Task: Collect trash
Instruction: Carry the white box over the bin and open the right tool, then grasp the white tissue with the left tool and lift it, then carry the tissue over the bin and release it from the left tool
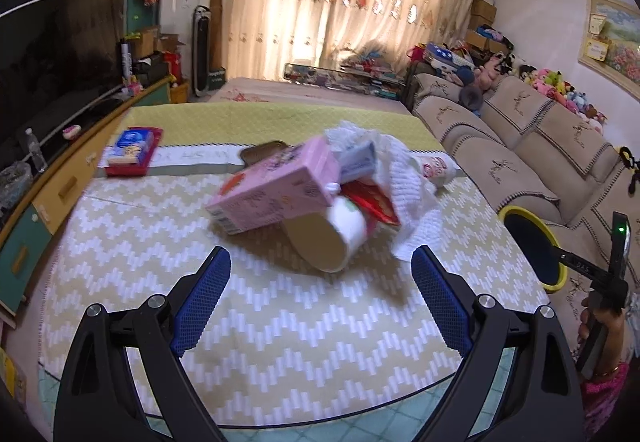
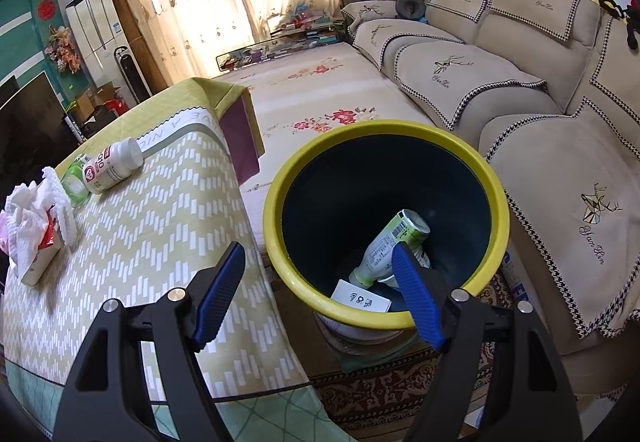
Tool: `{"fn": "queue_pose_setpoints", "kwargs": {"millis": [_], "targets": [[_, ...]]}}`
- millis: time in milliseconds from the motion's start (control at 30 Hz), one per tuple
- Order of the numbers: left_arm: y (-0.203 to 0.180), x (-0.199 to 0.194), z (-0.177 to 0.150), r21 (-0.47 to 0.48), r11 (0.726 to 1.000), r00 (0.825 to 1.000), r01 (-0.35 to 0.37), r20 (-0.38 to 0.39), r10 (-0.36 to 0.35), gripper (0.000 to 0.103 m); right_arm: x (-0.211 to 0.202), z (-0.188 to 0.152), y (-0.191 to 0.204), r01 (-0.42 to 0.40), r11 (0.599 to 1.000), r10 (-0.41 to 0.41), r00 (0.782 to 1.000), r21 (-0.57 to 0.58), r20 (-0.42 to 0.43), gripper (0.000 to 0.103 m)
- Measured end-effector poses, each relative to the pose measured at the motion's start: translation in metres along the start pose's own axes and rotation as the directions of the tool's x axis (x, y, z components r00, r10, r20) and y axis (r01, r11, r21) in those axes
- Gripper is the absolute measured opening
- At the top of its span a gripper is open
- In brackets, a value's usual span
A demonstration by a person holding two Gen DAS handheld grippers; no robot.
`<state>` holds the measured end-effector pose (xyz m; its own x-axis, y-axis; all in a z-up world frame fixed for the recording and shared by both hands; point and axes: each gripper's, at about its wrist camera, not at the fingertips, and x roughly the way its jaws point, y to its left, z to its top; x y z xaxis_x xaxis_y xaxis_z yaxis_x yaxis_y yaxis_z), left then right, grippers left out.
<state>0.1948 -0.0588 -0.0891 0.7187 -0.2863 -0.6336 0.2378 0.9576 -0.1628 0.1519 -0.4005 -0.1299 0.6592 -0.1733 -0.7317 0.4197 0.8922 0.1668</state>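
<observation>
A heap of trash lies mid-table in the left wrist view: a pink carton [image 1: 276, 187], a tipped paper cup [image 1: 324, 238], a red wrapper [image 1: 374, 203] and crumpled white tissue [image 1: 404, 185]. My left gripper [image 1: 320, 262] stands open just short of the cup, with nothing between its blue fingers. In the right wrist view my right gripper [image 2: 318, 260] is open and empty over the near rim of the yellow-rimmed bin [image 2: 496, 201]. Inside the bin lie a green bottle [image 2: 394, 244] and a white card [image 2: 362, 296]. A white pill bottle [image 2: 112, 165] lies near the table's far edge.
A red-and-blue packet [image 1: 132, 151] rests at the table's far left. The table's zigzag cloth [image 1: 240, 322] hangs over its edge beside the bin. A beige sofa [image 2: 540, 161] stands right of the bin, a TV cabinet [image 1: 60, 177] left of the table. A person's hand [image 1: 600, 330] holds the right gripper.
</observation>
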Motion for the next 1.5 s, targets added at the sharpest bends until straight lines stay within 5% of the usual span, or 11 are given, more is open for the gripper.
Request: {"fn": "queue_pose_setpoints", "kwargs": {"millis": [500,900,1067,1500], "targets": [[-0.075,0.056,0.043,0.107,0.987,0.990,0.122,-0.079,-0.113,0.055,0.008,-0.006,-0.007,-0.029,0.999,0.029,0.999,0.021,-0.021,0.072],[-0.077,0.098,0.052,0.081,0.996,0.991,0.037,-0.132,-0.026,0.031,0.019,-0.010,-0.012,-0.055,0.998,0.056,0.997,0.035,-0.044,0.072],[-0.072,0.097,0.052,0.071,0.997,0.992,0.043,-0.121,-0.034,0.005,0.020,-0.011,-0.010,-0.067,0.997,0.069,0.997,0.034,-0.047,0.072],[-0.092,0.012,0.106,0.166,0.982,0.995,0.095,0.028,-0.101,0.004,-0.002,-0.012,-0.011,-0.094,0.994,0.095,0.995,0.050,-0.003,0.072]]}}
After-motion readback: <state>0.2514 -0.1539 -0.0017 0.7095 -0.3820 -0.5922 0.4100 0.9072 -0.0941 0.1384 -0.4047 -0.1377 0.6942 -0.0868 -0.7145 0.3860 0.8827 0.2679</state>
